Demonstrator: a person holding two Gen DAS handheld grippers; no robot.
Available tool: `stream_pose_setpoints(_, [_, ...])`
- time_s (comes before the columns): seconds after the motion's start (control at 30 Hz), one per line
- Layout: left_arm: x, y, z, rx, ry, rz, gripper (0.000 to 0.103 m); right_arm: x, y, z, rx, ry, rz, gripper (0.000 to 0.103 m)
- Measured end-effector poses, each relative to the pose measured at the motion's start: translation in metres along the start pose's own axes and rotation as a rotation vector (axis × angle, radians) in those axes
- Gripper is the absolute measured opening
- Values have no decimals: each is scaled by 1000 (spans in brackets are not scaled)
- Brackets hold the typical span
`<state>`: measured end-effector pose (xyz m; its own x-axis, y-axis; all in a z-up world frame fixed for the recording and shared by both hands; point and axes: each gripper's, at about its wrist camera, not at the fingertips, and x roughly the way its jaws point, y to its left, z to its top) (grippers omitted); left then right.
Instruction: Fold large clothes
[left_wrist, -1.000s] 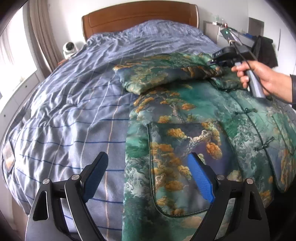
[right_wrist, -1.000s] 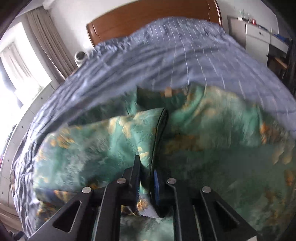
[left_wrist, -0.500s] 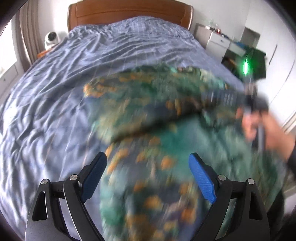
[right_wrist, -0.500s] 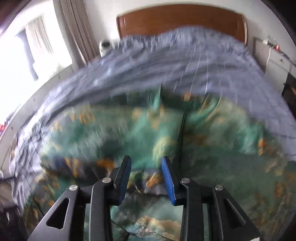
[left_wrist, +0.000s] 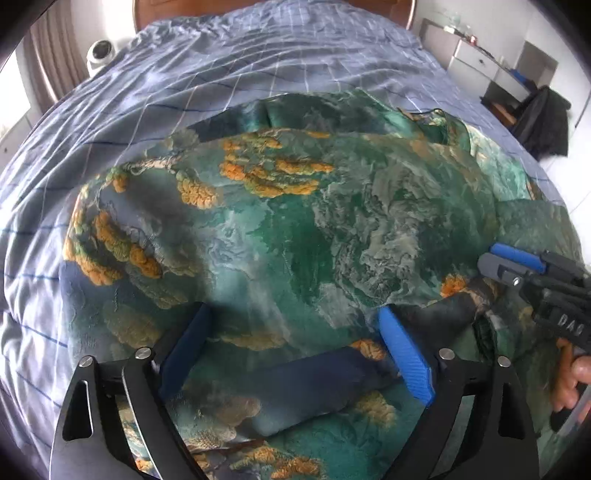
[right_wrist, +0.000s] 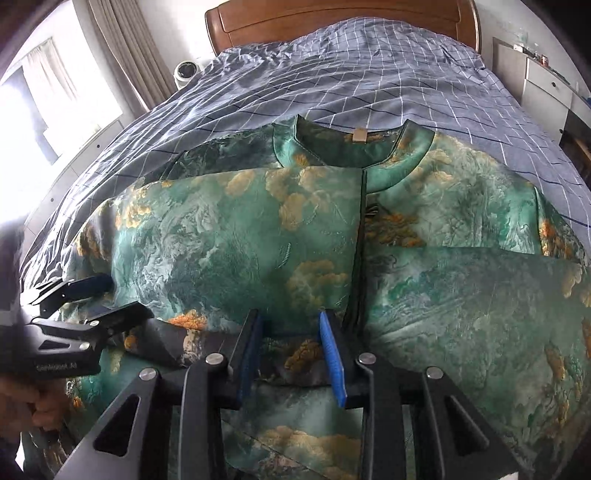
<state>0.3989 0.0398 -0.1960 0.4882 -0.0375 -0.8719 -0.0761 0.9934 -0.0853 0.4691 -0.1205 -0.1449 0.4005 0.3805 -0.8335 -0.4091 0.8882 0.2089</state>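
Left wrist view: the left tool hovers low over the green patterned jacket, its blue pads spread wide and grasping nothing. The jacket lies on the bed straight ahead of the tool, one panel folded across the body. To the tool's right, the right tool reaches over the jacket's edge, its pads parted.

Right wrist view: the right tool sits just above the folded jacket, released, pads apart with cloth below and nothing pinched. The collar lies ahead of the tool, towards the headboard. The left tool is off to its left, fingers apart, over the jacket's edge.
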Motion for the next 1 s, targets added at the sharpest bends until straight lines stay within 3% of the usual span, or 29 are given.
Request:
stream_pose_setpoints(0.17, [18, 14, 50, -57, 14, 10, 97, 3, -3, -2, 13, -19, 11, 31])
stream_pose_setpoints(0.3, [38, 39, 94, -161, 5, 30, 97, 1, -4, -4, 20, -30, 21, 31])
stream_pose_setpoints(0.4, [49, 47, 96, -182, 22, 16, 100, 2, -4, -4, 21, -33, 23, 31])
stream_pose_setpoints(0.53, [39, 37, 70, -125, -5, 23, 100, 2, -4, -6, 19, -39, 23, 31])
stream_pose_setpoints(0.73, [-3, 20, 5, -18, -52, 23, 100, 2, -2, -5, 7, -34, 7, 31])
stream_pose_setpoints(0.9, [-37, 7, -32, 60, -17, -8, 100, -8, 7, -3, -15, -2, -46, 33])
stream_pose_setpoints(1.0, [-67, 2, -59, 91, -41, -18, 99, -28, 13, -7, -10, -4, -81, 34])
